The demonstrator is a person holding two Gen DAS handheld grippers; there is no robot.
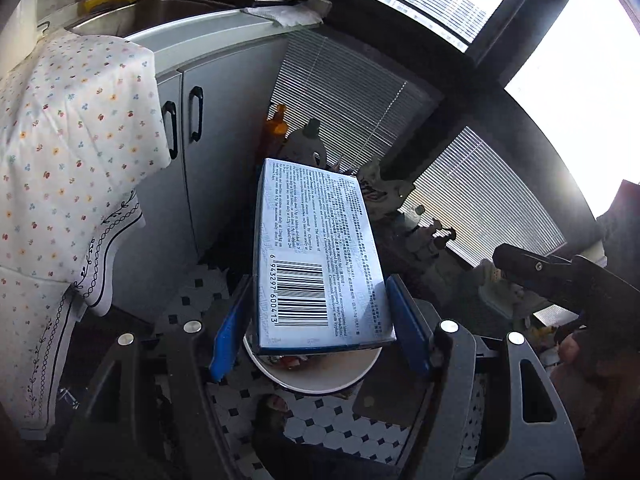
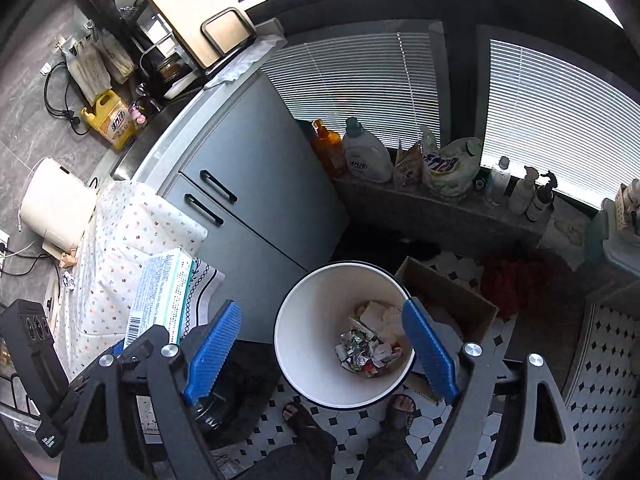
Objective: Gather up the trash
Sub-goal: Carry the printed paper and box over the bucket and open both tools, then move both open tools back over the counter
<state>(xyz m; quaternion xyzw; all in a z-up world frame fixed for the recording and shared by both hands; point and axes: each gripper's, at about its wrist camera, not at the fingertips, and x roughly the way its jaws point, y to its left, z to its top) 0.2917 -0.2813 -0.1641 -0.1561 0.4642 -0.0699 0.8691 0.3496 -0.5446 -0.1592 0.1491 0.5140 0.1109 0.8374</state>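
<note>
While the left gripper [image 1: 320, 320] clamps the box [image 1: 316, 256] lengthwise above the bin [image 1: 316, 380] at lower centre, the right gripper [image 2: 320, 352] gapes empty.

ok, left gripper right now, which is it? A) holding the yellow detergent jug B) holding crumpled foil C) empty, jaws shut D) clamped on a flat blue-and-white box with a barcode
D: in the left wrist view the left gripper has its blue pads on both long sides of the barcode box, held over the white bin.
</note>
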